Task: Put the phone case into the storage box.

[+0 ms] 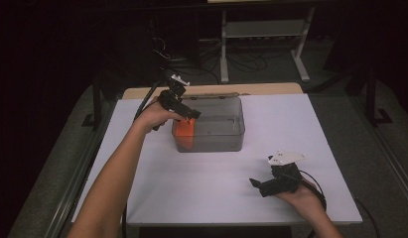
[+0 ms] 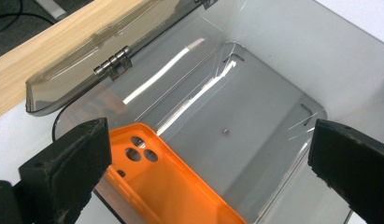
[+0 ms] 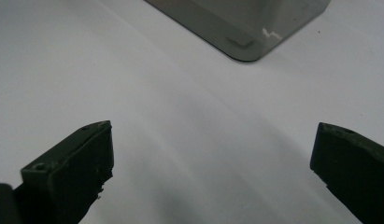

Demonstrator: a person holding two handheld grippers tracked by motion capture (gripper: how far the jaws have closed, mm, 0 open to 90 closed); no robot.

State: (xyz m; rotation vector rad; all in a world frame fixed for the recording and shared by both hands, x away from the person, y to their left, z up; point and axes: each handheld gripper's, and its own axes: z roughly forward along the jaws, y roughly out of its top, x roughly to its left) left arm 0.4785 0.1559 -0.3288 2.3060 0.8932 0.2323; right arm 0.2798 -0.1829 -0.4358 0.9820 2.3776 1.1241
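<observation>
L gripper [image 2: 206, 163] hangs over the smoky clear box [image 2: 273, 88], jaws spread wide w/ nothing between; orange phone case [image 2: 166, 191] lies in the box just below its near jaw. R gripper [image 3: 210, 163] sits well apart near the table's [image 3: 180, 116] front, jaws also wide, box corner ahead of it.

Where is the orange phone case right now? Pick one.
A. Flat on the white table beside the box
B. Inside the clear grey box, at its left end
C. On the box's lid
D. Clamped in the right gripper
B: the orange phone case leans inside the clear grey box, below the open left gripper.
</observation>
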